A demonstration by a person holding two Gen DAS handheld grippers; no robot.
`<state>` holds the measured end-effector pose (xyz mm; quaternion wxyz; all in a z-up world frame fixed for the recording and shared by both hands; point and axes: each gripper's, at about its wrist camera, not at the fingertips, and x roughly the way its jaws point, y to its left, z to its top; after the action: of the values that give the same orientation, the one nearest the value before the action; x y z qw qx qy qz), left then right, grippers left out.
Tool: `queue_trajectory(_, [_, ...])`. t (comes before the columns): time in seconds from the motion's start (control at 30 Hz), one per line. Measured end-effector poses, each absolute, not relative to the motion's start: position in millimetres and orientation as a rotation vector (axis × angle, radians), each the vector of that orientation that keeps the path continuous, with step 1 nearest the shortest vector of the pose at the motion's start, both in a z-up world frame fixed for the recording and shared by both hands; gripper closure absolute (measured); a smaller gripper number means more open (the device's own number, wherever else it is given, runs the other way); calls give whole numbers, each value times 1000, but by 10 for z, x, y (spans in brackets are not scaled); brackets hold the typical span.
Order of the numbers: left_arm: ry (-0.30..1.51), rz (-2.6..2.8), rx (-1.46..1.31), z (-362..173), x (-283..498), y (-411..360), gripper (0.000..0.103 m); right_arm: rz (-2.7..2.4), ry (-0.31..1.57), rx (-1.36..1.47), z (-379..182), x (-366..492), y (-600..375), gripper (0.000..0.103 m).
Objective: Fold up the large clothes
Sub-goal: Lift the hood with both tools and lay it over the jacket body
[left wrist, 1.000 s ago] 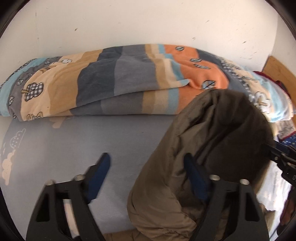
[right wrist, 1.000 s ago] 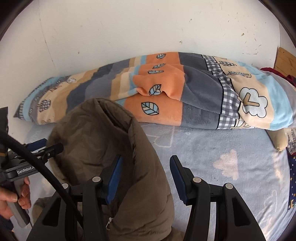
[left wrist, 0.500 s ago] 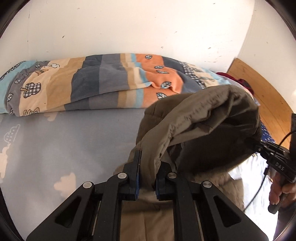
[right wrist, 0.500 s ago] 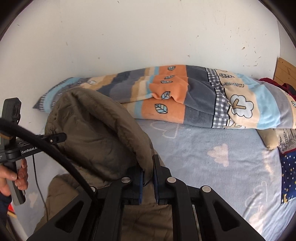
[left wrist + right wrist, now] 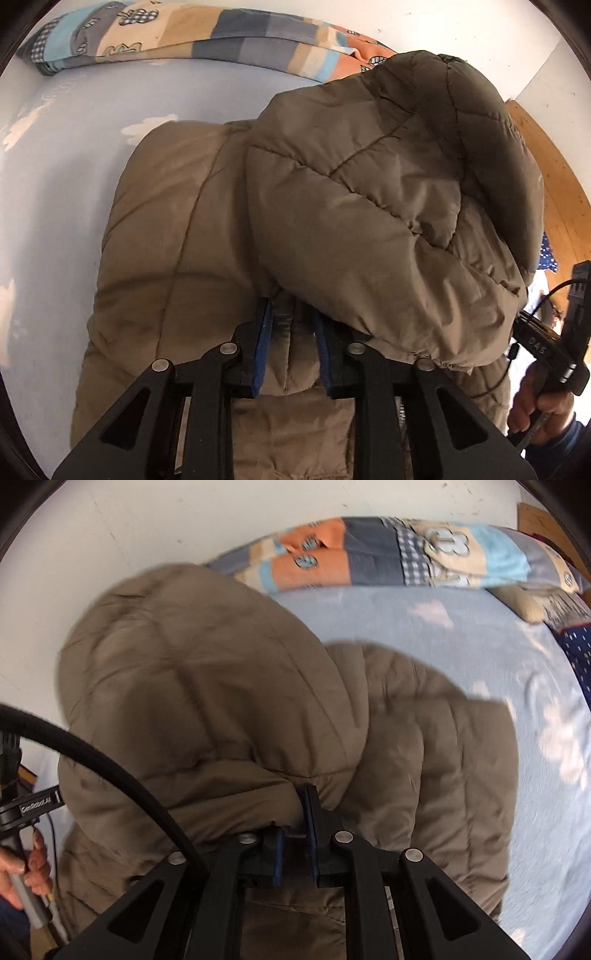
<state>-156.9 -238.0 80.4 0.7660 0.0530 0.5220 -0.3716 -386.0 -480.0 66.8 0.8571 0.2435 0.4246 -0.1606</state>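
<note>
An olive-brown puffer jacket [image 5: 192, 229] lies on the light blue bed sheet [image 5: 55, 192]. Its hood [image 5: 369, 177] is folded back toward me over the jacket's body. My left gripper [image 5: 293, 317] is shut on the hood's edge, its blue pads partly hidden under the fabric. In the right wrist view the same jacket [image 5: 443, 738] and hood [image 5: 207, 686] show. My right gripper [image 5: 301, 812] is shut on the hood's other edge. Each view shows the other gripper held in a hand at the frame's side.
A rolled patchwork quilt [image 5: 221, 33] lies along the white wall at the far edge of the bed; it also shows in the right wrist view [image 5: 388, 550]. A wooden bed frame [image 5: 554, 177] is at the right. A dark blue dotted cloth [image 5: 576, 650] lies at the bed's right side.
Both grippers closed on the hood's edges, lifted it, then brought it toward me and down over the jacket's body. Both cameras now tilt down at the bed.
</note>
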Motion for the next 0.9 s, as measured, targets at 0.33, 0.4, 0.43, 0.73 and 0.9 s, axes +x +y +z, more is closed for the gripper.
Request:
queue_trajectory(0.33, [960,-790,136,1388,-2038,-1886,52,-355,786,590,1165,-4599,-4631,58])
queue_trajectory(0.4, [904,-794,114,1566,-2132,-1878,52,-338,704,628,1331,-4709,-4633,58])
queue_trajectory(0.43, [883,-806,109,1648,-2146,-1931,52,-326,651,637,1430,-4722,-4626,58])
queue_trajectory(0.73, [754,-898,242,1870,-2101,-3146,50,-304,527,639,1340,-4153,-4579,59])
queue_trajectory(0.9, [881,-831,309,1368,-1888,-3577,50,-276,654,610,963,-3893,-4618,63])
